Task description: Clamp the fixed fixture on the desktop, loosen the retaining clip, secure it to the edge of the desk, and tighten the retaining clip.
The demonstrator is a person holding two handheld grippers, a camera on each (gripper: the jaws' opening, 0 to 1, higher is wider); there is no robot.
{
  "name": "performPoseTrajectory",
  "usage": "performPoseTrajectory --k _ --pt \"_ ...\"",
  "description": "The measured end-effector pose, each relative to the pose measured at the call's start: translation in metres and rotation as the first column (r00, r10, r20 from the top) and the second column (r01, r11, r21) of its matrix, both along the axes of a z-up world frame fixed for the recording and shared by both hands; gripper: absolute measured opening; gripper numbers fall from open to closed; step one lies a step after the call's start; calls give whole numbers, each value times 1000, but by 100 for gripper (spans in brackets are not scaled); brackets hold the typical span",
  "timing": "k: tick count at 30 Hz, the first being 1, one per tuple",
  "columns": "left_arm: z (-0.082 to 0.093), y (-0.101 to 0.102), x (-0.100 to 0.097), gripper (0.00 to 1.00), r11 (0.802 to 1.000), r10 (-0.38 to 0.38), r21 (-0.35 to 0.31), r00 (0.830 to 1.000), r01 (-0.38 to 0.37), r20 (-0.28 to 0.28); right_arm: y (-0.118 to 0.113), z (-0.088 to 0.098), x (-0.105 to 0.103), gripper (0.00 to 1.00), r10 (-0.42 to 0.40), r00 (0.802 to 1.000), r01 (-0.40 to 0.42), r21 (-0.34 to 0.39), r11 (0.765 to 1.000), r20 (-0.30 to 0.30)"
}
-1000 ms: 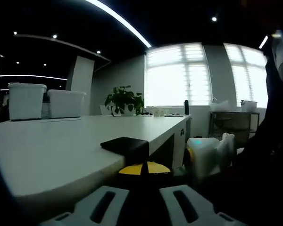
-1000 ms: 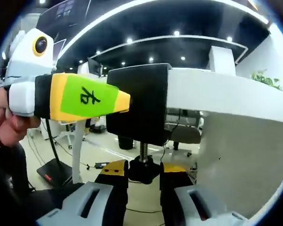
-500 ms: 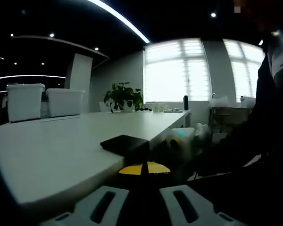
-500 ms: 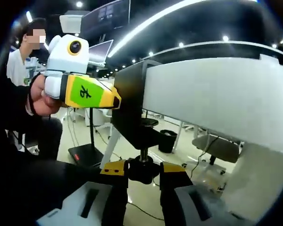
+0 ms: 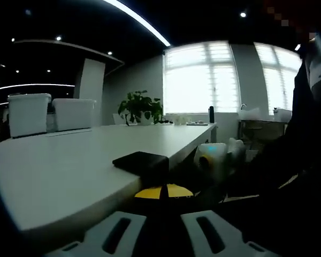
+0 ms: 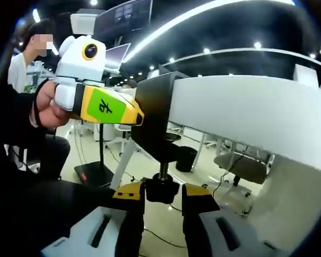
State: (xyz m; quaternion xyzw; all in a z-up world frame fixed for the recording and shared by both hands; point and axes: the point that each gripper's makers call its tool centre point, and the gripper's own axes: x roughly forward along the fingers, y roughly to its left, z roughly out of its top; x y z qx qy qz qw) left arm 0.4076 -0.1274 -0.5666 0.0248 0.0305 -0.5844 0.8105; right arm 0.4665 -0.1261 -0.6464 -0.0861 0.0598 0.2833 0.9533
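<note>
1. Two stages looked done: the black clamp (image 6: 155, 120) already sat over the desk (image 6: 246, 118) edge.
2. My right gripper (image 6: 161, 195) had closed on the screw knob (image 6: 161, 188) underneath; tightening remained, I judged.
3. My left gripper (image 5: 161, 217) gripped the clamp's body; its top plate (image 5: 140, 160) lay on the desktop.

White bins (image 5: 29, 114) and a potted plant (image 5: 140, 107) beyond.

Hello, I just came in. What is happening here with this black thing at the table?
A person is fastening a black clamp fixture onto the edge of the white desk. The left gripper, held in a hand, meets the fixture from the side. The right gripper has its fingers closed on the screw knob under the fixture. The fixture's top plate lies on the desktop.
</note>
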Motion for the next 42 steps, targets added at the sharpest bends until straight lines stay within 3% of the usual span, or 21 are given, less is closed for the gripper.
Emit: performPoseTrajectory --k 2,3,5,8,12,16,19,20,23,27,31,36,42 --pt "0 0 -1 2 1000 -4 -6 1000 4 1 -3 -3 -3 37 -100 995 101 33 994 -24" --pt "0 1 1 2 1000 -6 -13 1000 6 3 -8 -4 -4 43 -181 983 183 59 981 -37" --pt "1 1 3 2 1000 -8 -26 1000 8 -9 -4 -8 -8 56 -236 969 242 83 967 -69" --pt "0 3 7 2 999 -13 -39 1000 13 -8 -8 -9 -9 51 -356 930 364 111 925 -90" --pt "-1 4 10 2 999 -19 -42 1000 20 5 -7 0 -3 45 -434 900 435 104 894 -41" --pt "-1 6 13 2 998 -20 -60 1000 20 0 1 -2 6 39 -444 894 448 89 890 -52" --pt "0 7 14 2 997 -14 -71 1000 14 1 0 -1 6 26 -459 887 462 83 883 -47" --pt "0 7 14 2 997 -14 -72 1000 14 2 -1 0 6 25 -459 888 460 81 884 -40" --pt "0 7 14 2 997 -16 -70 1000 16 8 -1 0 7 24 -417 907 421 107 901 -63" --pt "0 7 13 2 997 -15 -70 1000 17 16 3 2 8 24 -304 953 304 44 952 -8" --pt "-1 6 13 2 998 -14 -54 999 15 31 6 2 8 24 -157 988 157 12 988 3" --pt "-1 6 12 2 999 -12 -53 1000 14 25 10 1 7 24 19 1000 -19 3 1000 -21" --pt "0 3 11 2 1000 -22 -16 999 23 28 13 2 7 24 164 986 -165 -30 986 -10"
